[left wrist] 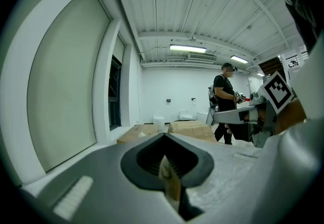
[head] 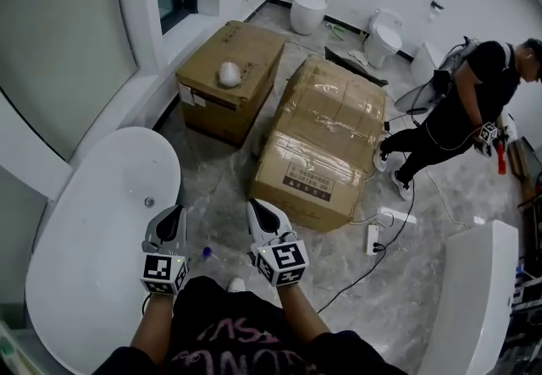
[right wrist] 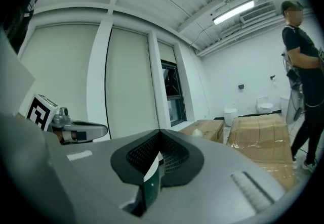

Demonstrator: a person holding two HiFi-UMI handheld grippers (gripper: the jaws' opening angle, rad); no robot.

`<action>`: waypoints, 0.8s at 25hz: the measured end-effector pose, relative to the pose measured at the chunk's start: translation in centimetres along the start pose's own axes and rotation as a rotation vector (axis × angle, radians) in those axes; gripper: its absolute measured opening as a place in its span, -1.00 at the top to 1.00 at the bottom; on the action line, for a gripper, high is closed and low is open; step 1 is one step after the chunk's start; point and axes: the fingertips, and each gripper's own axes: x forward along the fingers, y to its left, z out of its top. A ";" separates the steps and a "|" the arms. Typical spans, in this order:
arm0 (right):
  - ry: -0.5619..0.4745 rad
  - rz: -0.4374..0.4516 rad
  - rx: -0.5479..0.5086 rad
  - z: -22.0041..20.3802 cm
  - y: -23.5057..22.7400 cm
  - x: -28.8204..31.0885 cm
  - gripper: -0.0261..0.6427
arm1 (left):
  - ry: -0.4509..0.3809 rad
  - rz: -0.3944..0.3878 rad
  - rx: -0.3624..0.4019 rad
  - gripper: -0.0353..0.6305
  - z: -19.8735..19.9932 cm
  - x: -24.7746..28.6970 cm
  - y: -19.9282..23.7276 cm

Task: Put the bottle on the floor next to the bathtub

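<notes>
Down on the grey marbled floor, just beside the rim of the white bathtub [head: 102,221], a small bottle [head: 206,253] shows little more than its blue cap from above. It sits in the gap between the two grippers, nearer the body than their fingertips and lower, and neither touches it.

Ahead of the fingertips the open floor runs as a narrow lane. The tub's curved edge hems it on the left, and a big taped cardboard box [head: 326,145] stands just right of the right fingertips. A second box [head: 229,77] stands farther ahead by the window wall. Well to the right of both pairs of fingers, a power strip [head: 373,238] and a black cable lie across the floor, and another person [head: 461,111] in black stands beyond.

The left gripper [head: 177,211] shows against the tub's edge and the right gripper [head: 254,206] over bare floor. They sit side by side, pointing forward with their marker cubes up, and both forearms are drawn in close to the body. Each pair of jaws is pressed together at the tips with nothing between them.
</notes>
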 end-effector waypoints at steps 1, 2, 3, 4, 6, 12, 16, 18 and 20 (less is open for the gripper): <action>-0.011 0.001 -0.006 0.5 -0.1 0.1 0.87 | -0.010 0.002 -0.002 0.89 0.6 0.1 0.0; -0.021 0.001 -0.011 1.0 -0.2 0.2 0.87 | -0.020 0.003 -0.003 0.89 1.2 0.2 -0.1; -0.029 0.002 -0.014 1.5 -0.3 0.3 0.87 | -0.028 0.003 -0.003 0.89 1.7 0.3 -0.1; -0.036 0.003 -0.016 1.8 -0.3 0.4 0.87 | -0.034 0.004 0.000 0.89 2.1 0.4 -0.1; -0.042 0.004 -0.018 2.1 -0.4 0.6 0.87 | -0.047 0.009 0.007 0.89 2.5 0.4 -0.1; -0.051 0.016 -0.026 2.6 0.1 0.3 0.87 | -0.058 0.014 0.022 0.89 3.0 0.2 -0.5; -0.048 0.015 -0.028 2.4 0.0 0.0 0.88 | -0.060 0.022 0.031 0.89 2.9 0.3 -0.6; -0.045 0.011 -0.024 2.3 -0.1 -0.1 0.88 | -0.062 0.035 0.046 0.89 3.2 0.1 -0.7; -0.043 0.010 -0.022 2.2 0.0 -0.3 0.88 | -0.057 0.039 0.041 0.89 3.2 -0.1 -0.7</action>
